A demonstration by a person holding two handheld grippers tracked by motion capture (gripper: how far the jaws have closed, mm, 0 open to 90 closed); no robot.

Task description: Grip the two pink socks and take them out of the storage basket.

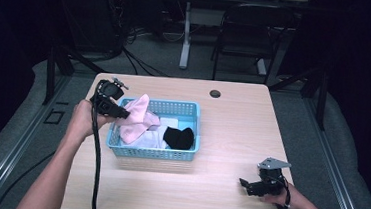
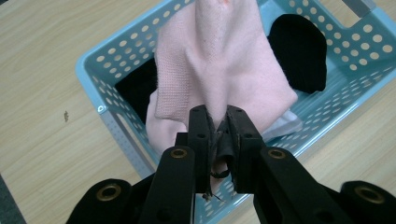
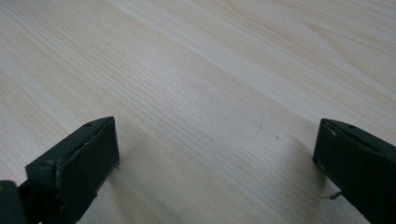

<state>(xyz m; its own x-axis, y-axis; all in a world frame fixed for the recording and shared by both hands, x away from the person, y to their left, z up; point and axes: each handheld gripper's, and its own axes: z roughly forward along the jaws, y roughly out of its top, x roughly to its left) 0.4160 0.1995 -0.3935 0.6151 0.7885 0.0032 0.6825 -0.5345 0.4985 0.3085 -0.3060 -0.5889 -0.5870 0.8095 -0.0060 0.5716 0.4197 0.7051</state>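
The pink sock (image 2: 219, 60) is hanging limp over the near-left corner of the perforated blue basket (image 2: 107, 119), pinched at a bunched fold by the left gripper (image 2: 218, 126), whose jaws are pressing together on the knit. It looks light, soft and floppy, so a thick fold or the ribbed cuff is probably giving the surest hold. A black sock (image 2: 299, 51) and a white garment (image 1: 153, 139) are lying inside the basket. The right gripper (image 1: 256, 185) is resting on the wooden table (image 3: 210, 70), jaws spread wide and holding nothing.
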